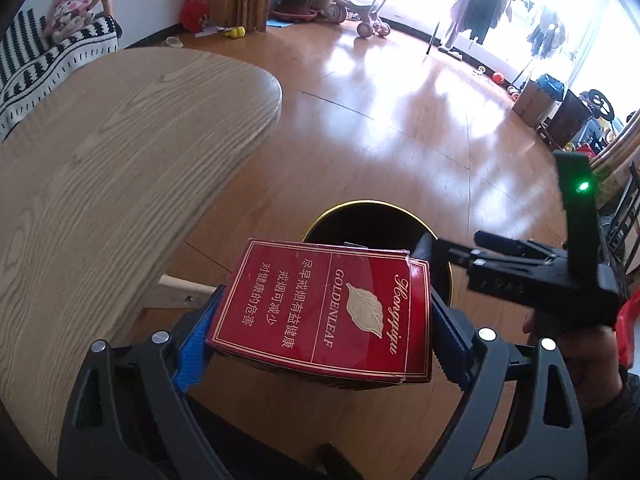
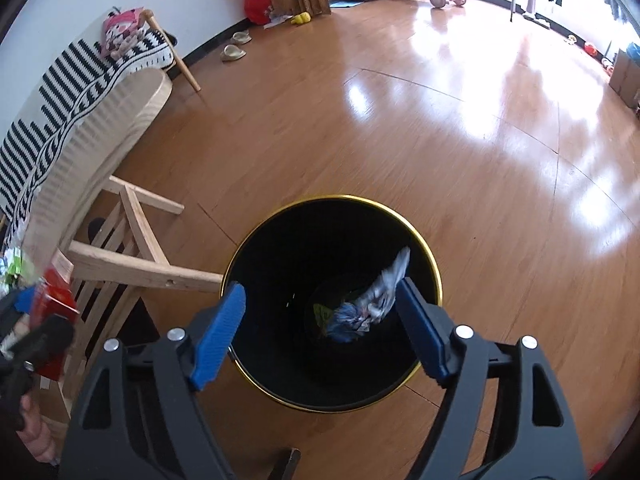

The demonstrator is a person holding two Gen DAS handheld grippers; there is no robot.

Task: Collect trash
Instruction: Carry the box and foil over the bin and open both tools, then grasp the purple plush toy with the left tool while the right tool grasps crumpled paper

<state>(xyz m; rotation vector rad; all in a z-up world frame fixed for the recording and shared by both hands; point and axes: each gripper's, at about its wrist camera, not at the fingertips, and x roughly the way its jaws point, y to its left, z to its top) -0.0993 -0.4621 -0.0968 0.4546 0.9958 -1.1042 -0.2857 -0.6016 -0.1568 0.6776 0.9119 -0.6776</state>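
My left gripper (image 1: 320, 320) is clamped on a red cigarette carton (image 1: 324, 312), held above the near rim of the black gold-rimmed bin (image 2: 434, 276). My right gripper (image 2: 320, 320) hangs over the bin mouth, fingers spread, a crumpled blue-and-white wrapper (image 2: 368, 304) loose between them inside the bin.

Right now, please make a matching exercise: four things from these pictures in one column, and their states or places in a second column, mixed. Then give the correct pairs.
Things:
1. red cigarette box
2. crumpled wrapper
3. right gripper
4. black trash bin

States or places:
A. stands on the wooden floor beside the table
B. open, with nothing between its pads, above the bin
C. clamped in the left gripper
D. inside the bin, blurred

Pairs: 1-C, 2-D, 3-B, 4-A
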